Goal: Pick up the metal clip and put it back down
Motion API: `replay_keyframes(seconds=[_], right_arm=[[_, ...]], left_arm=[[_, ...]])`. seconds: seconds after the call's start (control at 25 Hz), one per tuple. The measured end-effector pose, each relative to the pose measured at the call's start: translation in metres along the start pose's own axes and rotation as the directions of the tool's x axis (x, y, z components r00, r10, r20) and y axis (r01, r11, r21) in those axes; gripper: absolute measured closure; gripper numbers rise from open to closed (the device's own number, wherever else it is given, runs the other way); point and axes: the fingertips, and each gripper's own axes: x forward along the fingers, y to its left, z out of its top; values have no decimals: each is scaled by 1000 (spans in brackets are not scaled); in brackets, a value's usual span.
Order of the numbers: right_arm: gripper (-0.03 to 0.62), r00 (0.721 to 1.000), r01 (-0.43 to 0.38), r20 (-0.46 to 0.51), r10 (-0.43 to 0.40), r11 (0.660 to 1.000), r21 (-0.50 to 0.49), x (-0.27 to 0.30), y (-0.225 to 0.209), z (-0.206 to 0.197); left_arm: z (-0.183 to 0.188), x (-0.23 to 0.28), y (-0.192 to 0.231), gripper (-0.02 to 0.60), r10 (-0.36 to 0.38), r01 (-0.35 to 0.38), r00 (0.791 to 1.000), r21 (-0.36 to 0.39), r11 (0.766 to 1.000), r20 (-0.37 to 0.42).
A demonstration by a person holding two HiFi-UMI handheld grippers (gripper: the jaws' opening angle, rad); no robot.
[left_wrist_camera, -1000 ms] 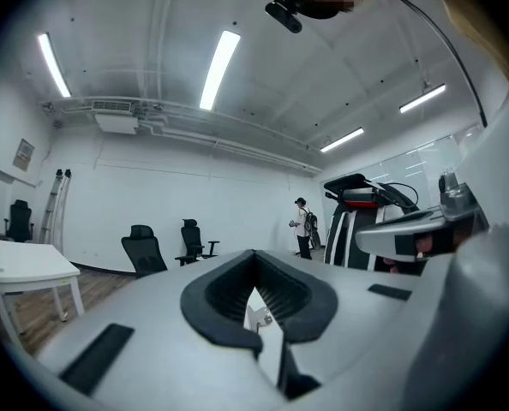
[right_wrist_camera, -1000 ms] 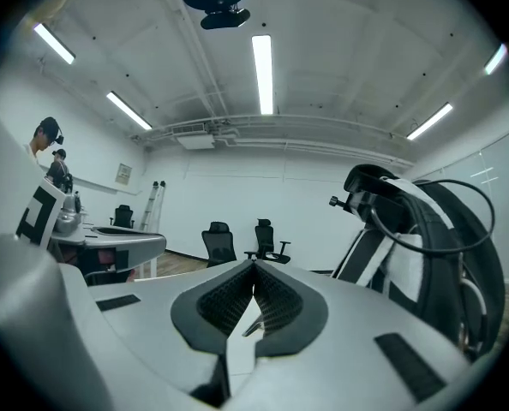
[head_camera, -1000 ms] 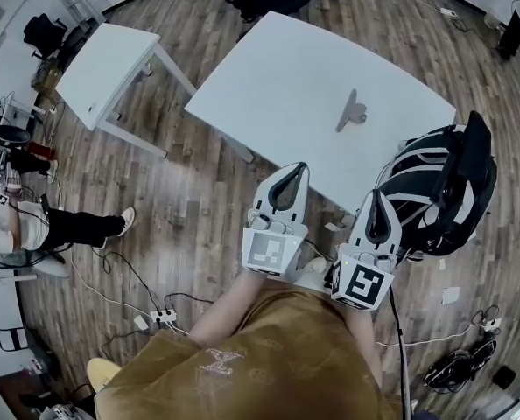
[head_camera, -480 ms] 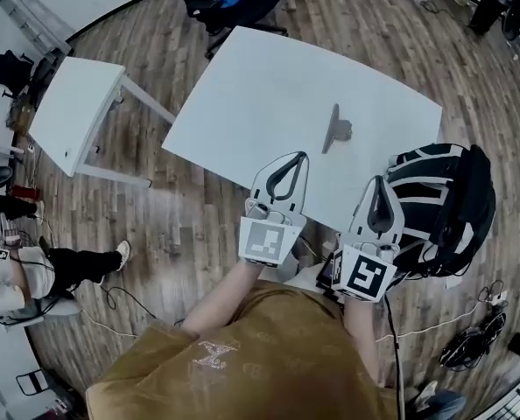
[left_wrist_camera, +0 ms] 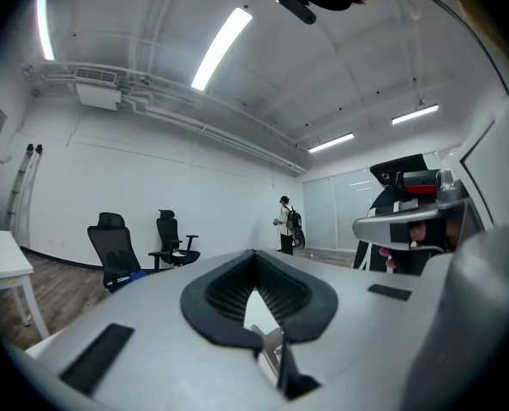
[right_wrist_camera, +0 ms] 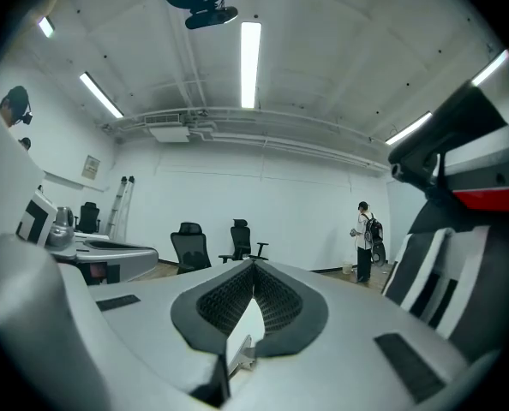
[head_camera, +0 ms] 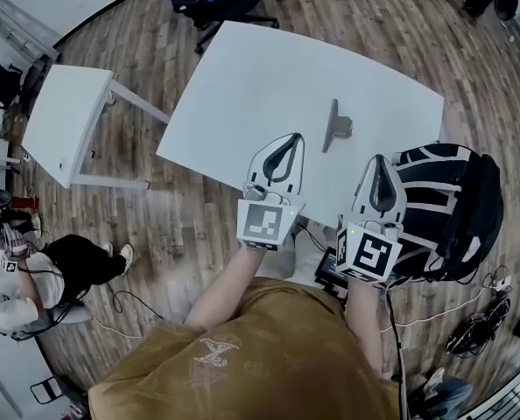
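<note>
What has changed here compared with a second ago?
The left hand-held gripper and right hand-held gripper moved forward toward the metal clip, the left's tip now over the white table. Nothing was grasped. The clip lies untouched where it was; both stay shut and empty.

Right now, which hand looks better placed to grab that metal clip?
Left, narrowly: the left gripper sits over the table beside the metal clip; the right gripper hangs at the table's near edge. Both are shut and empty.

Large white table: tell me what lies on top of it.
Only the metal clip lies on the large white table, towards its right side. The left gripper and right gripper hang over the near edge and cover the strip beneath them.
</note>
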Motion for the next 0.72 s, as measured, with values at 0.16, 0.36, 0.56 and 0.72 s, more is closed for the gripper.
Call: replay_keyframes(seconds=[0.16, 0.36, 0.56, 0.72], right_arm=[[586, 1000, -15, -12, 15, 1000, -4, 20, 4, -5], [586, 999, -20, -30, 20, 1000, 12, 37, 0, -15], [586, 999, -21, -35, 22, 999, 27, 53, -8, -27], [586, 998, -25, -55, 28, 999, 48, 68, -15, -40]], left_arm=[[-6, 14, 15, 575, 26, -26, 1000, 0, 1000, -15], [-13, 33, 19, 575, 29, -29, 999, 6, 1000, -30], [-30, 54, 17, 575, 17, -16, 998, 12, 1000, -56], [-43, 73, 19, 575, 15, -14, 997, 9, 1000, -73]])
